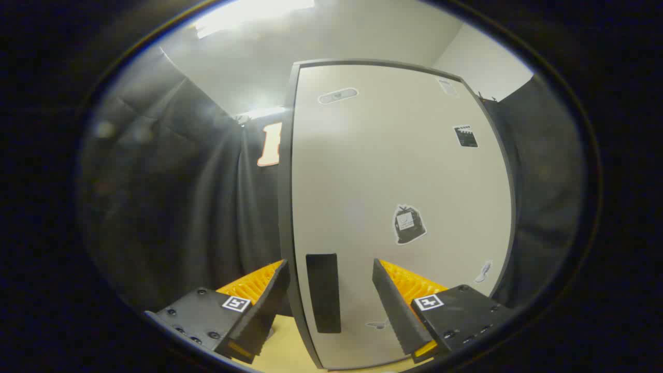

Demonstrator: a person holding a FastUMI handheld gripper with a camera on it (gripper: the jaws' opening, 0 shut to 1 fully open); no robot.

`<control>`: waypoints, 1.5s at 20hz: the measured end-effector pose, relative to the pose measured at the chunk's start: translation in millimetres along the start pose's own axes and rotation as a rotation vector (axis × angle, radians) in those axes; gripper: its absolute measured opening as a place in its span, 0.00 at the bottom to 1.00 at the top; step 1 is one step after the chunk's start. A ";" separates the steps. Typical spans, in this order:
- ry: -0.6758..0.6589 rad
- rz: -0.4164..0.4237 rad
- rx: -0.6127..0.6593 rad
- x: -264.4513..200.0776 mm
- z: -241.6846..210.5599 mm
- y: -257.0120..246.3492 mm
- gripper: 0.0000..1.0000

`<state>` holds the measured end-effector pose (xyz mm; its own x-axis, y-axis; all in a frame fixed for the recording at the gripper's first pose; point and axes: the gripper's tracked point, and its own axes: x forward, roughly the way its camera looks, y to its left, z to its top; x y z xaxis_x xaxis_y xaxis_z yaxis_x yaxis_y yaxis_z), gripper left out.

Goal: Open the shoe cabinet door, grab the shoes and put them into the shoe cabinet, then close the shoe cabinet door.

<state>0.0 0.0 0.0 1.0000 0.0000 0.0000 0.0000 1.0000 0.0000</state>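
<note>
The tall pale-grey shoe cabinet door [393, 207] with its dark frame stands just ahead of the tongs [331, 300], rising toward twelve o'clock. Its black rectangular handle [323, 292] sits between the fingers, nearer the left one, with the door's dark left edge there too. The tongs are spread wide, gripping nothing. A black bag-shaped sticker [408, 224] lies at one o'clock from the handle.

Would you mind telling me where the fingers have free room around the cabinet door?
Free room lies beside the door's dark edge, toward the black curtain. The open gripper straddles that edge and the dark handle, so it is tight there. Wooden floor shows bare below.
</note>
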 end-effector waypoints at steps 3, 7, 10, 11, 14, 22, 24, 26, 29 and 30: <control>0.018 0.006 -0.016 4.2 -4.7 3.9 0.98; 0.012 -0.002 -0.015 8.3 -4.9 3.0 0.98; 0.007 -0.010 -0.009 10.4 -4.1 1.2 0.97; 0.008 -0.012 -0.010 11.6 -5.2 1.0 0.97; 0.020 -0.014 -0.013 15.1 -9.6 0.5 0.94; 0.024 -0.007 -0.022 17.3 -15.1 8.7 0.46; 0.024 -0.006 -0.004 17.2 -15.4 8.8 0.35; 0.028 -0.005 0.002 17.0 -14.8 8.6 0.23; 0.022 -0.009 0.008 10.3 -12.9 7.2 0.17; 0.021 -0.011 0.015 7.1 -12.5 7.3 0.17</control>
<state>7.1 7.3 -12.5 0.9997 -0.0108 -0.0213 0.0111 0.9998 0.0147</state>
